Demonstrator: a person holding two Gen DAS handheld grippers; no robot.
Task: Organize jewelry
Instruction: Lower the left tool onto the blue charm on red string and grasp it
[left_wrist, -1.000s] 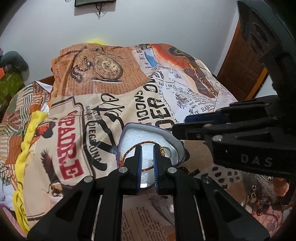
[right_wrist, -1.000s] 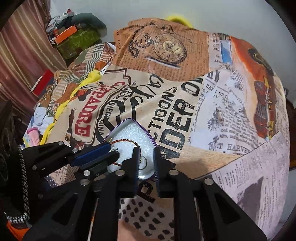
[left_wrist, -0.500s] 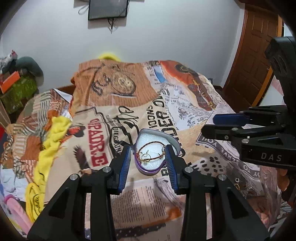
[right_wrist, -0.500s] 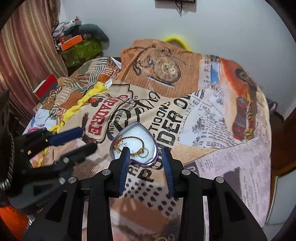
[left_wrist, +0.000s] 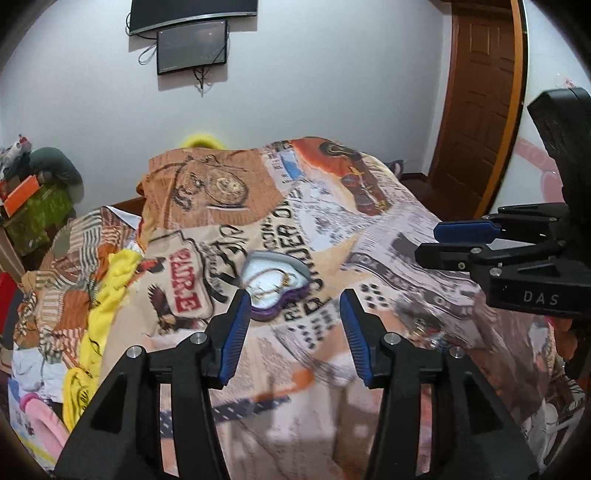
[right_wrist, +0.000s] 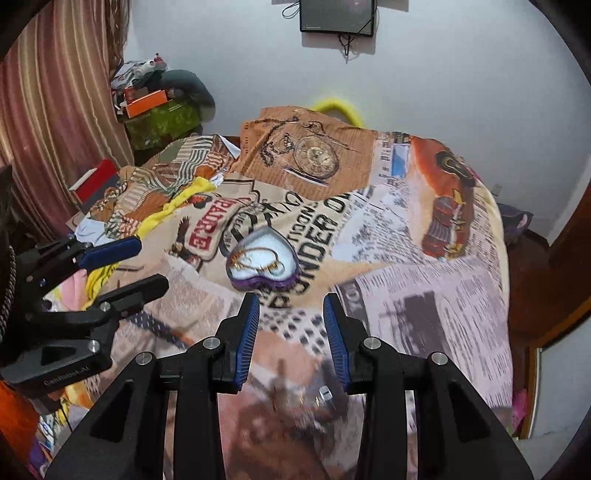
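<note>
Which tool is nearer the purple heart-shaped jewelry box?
Right, narrowly. The right tool sits open, just short of the purple heart-shaped jewelry box. The left tool, jaws opening and empty, looks slightly farther off, with the box ahead and off-centre.

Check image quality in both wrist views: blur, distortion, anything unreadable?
Left wrist: bedspread print smeared by motion blur, worst near the bottom edge; heart-shaped box soft, the chain inside barely legible; left gripper sharp, jaws opening, nothing between them. Right wrist: box clearer, foreground cloth smeared; right gripper sharp. Both: strong fisheye curvature, dark vignette corners, even lighting.
</note>
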